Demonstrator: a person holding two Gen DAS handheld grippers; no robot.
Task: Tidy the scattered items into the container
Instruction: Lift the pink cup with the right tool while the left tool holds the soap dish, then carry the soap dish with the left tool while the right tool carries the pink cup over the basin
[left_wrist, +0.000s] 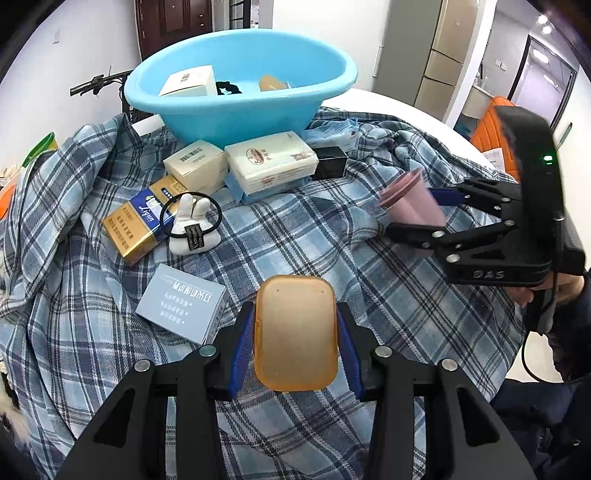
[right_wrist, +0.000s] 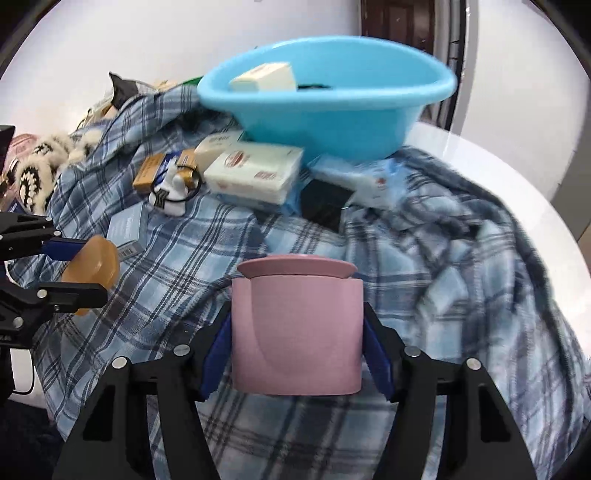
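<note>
The blue basin sits at the far edge of the plaid cloth, already holding a cream box and a dark hair tie. The left hand-held gripper pinches an amber soap case between its blue pads. The right hand-held gripper pinches a pink lidded cup. Tissue packs, a cigarette carton and a grey-blue box lie scattered before the basin.
</note>
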